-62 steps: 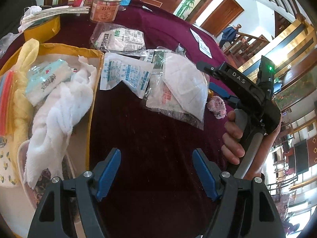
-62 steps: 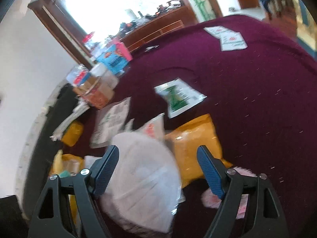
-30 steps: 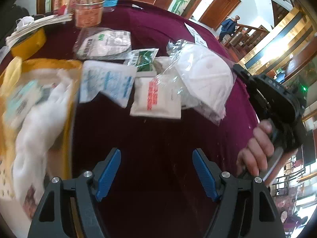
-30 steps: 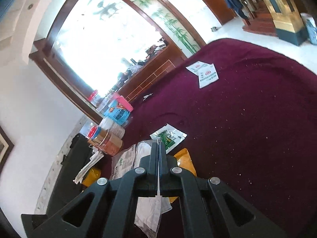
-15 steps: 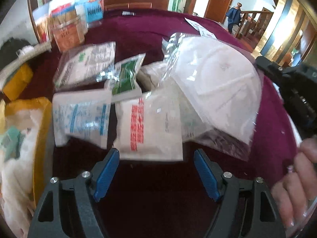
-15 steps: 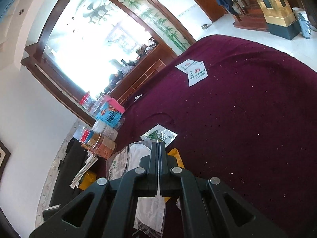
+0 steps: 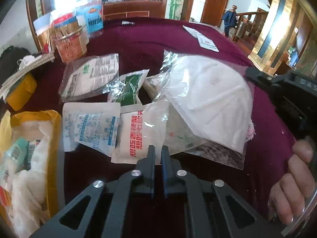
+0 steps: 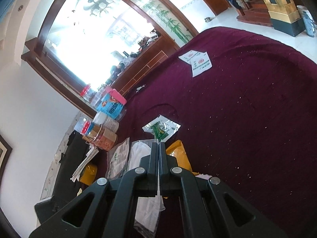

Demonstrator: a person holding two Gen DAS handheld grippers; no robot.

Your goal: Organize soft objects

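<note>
On the maroon tablecloth lies a white packet with red lettering [image 7: 142, 134]. My left gripper [image 7: 157, 154] is closing its jaws on that packet's near edge, and the pads pinch it. A clear bag with a white mask [image 7: 210, 99] hangs tilted above the other packets. My right gripper [image 8: 158, 145] is shut on that bag's plastic edge, and the mask bag [image 8: 138, 154] droops below the fingers. A hand [image 7: 293, 188] holds the right gripper's handle at the right edge of the left wrist view.
A yellow bin [image 7: 55, 138] at the left holds a white towel [image 7: 29, 178]. A blue-printed packet [image 7: 91, 130], a green packet [image 7: 130, 89] and another mask packet [image 7: 91, 79] lie nearby. Jars [image 7: 69, 43] stand at the back left. Paper cards [image 7: 206, 41] lie far back.
The left gripper moved forward to the packets, and its jaws went from wide open to shut on the red-lettered packet's edge. The right gripper stayed shut on the mask bag.
</note>
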